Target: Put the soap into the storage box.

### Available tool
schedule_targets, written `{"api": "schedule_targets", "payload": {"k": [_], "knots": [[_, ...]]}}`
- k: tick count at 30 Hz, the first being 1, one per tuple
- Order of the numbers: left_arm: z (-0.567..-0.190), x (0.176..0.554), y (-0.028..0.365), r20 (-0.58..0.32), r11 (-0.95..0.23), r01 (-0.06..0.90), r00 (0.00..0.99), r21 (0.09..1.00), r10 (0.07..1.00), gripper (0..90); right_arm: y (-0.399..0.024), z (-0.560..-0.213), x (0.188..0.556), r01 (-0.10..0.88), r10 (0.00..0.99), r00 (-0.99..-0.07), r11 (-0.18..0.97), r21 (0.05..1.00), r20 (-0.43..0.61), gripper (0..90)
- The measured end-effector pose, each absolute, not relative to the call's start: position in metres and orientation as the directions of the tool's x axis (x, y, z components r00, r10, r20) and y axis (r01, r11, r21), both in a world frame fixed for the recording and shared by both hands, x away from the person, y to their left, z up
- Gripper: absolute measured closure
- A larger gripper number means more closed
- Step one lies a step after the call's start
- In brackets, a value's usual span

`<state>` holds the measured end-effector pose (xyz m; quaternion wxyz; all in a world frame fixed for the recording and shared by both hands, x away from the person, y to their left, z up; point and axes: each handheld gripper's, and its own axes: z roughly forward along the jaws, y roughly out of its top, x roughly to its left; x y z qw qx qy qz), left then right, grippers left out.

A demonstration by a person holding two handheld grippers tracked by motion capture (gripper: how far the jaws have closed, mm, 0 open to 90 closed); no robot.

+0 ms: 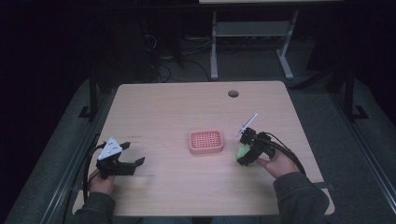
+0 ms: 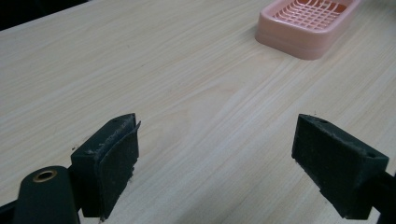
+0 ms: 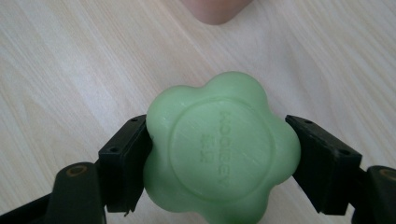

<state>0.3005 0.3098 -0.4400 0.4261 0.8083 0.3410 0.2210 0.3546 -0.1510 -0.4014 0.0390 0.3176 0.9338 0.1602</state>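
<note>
Green soap (image 3: 222, 149) pinched in right tool (image 3: 219, 154) — embossed lettering visible close-up; left tool (image 2: 215, 163) spread.

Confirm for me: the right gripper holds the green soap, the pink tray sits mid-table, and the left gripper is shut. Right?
Not quite. The left gripper is open: the left gripper view shows its jaws wide apart over bare table. The rest holds: the right gripper clamps the green soap, and the pink tray sits mid-table.

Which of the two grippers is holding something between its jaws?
The right gripper: its jaws press a green flower-shaped soap. The left gripper is open over bare table.
</note>
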Motion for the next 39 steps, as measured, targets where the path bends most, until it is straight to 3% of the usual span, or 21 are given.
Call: {"api": "schedule_targets", "payload": {"k": [39], "knots": [[-0.440, 0.301, 0.310, 0.057, -0.390, 0.360, 0.669, 0.847, 0.741, 14.4, -0.079, -0.372, 0.402, 0.479, 0.504, -0.864, 0.808, 0.343, 0.018, 25.7]]}}
